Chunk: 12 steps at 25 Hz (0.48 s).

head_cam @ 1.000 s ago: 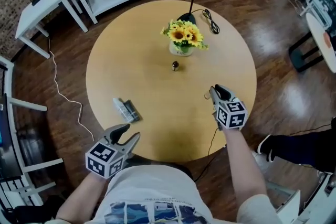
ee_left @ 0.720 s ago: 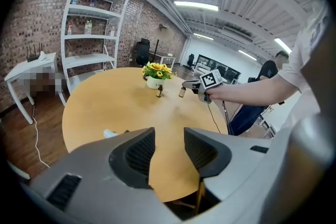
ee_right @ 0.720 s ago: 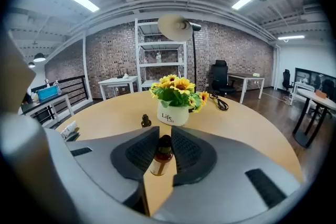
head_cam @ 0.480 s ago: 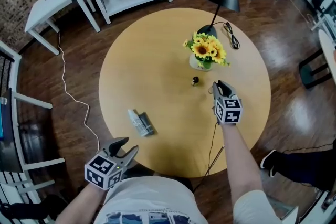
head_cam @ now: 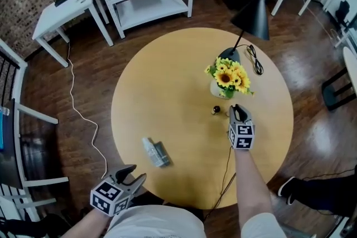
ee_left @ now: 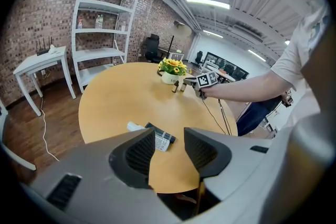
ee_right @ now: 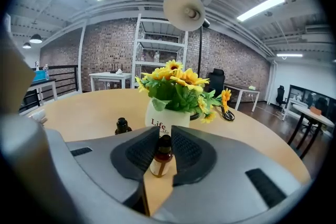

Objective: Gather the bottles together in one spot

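Head view: a round light-wood table [head_cam: 167, 92] with a white pot of yellow sunflowers [head_cam: 226, 78] on its far right part and a black cone-shaded lamp [head_cam: 254, 11] behind that. Just in front of the pot, a small dark bottle [head_cam: 215, 110] standing upright, and just right of it the right tool [head_cam: 236, 110], aimed at the pot, anything in its grip hidden beneath it. Well apart from these, on the near left part of the table, a pale plastic bottle [head_cam: 148, 147] and a dark bottle with a white label [head_cam: 161, 154], lying side by side. Off the near edge, over the person's lap, the left tool [head_cam: 135, 173], jaws parted. Left gripper view: left tool [ee_left: 169, 134] standing apart, nothing between the pads; beyond the gap, the pale plastic bottle [ee_left: 134, 126] and the dark bottle with a white label [ee_left: 164, 137] flat on the table. Farther off, the right tool [ee_left: 191, 82] by the pot, two small bottles close together at its tip. Right gripper view: right tool [ee_right: 164, 141] clamped on a small amber glass bottle with a dark cap [ee_right: 161, 157], upright, straight in front of the pot [ee_right: 165, 115]. To its left, near but apart, the small dark bottle [ee_right: 122, 126] on the table.
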Tool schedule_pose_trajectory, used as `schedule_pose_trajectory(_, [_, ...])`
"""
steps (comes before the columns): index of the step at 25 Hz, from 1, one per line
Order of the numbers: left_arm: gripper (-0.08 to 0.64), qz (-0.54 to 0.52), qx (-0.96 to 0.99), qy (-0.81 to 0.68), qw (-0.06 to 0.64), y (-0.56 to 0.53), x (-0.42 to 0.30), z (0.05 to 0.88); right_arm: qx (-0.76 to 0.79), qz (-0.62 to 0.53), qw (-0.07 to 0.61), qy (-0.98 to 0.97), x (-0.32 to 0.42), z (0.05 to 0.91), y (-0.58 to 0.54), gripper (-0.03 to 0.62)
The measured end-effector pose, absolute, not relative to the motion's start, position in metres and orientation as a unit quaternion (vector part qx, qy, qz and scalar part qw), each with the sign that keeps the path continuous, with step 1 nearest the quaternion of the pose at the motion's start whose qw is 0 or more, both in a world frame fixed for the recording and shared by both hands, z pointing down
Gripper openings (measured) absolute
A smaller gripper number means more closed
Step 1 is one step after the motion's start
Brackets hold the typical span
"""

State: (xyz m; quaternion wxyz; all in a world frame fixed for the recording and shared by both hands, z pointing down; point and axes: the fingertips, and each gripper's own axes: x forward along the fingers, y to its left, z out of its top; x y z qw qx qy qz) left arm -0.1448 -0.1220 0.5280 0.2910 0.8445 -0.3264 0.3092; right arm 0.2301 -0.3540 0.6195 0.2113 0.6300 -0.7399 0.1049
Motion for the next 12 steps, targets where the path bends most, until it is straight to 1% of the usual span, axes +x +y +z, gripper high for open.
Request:
schedule_pose_trajectory(6, [0.152, 0.301, 0.852, -0.318, 0.288, -0.1299, -0.1419, 0.5284, 0.636, 0.084, 0.23, -0.732, 0.2223, 0.6195, -0.3496, 0.09])
schedule_pose_trajectory(10, [0.152, 0.301, 0.856, -0.309, 0.286, -0.1297, -0.1402, 0.5293, 0.631, 0.09, 0.226, -0.737, 0.221, 0.6194, -0.3481, 0.092])
schedule_pose_trajectory(11, [0.152, 0.302, 0.856, -0.307, 0.285, -0.1299, -0.1407, 0.5295, 0.629, 0.092, 0.222, -0.739, 0.2207, 0.6184, -0.3481, 0.101])
schedule_pose_trajectory(12, [0.15, 0.302, 0.858, -0.305, 0.283, -0.1305, -0.1413, 0.5298, 0.629, 0.094, 0.219, -0.74, 0.2209, 0.6161, -0.3482, 0.146])
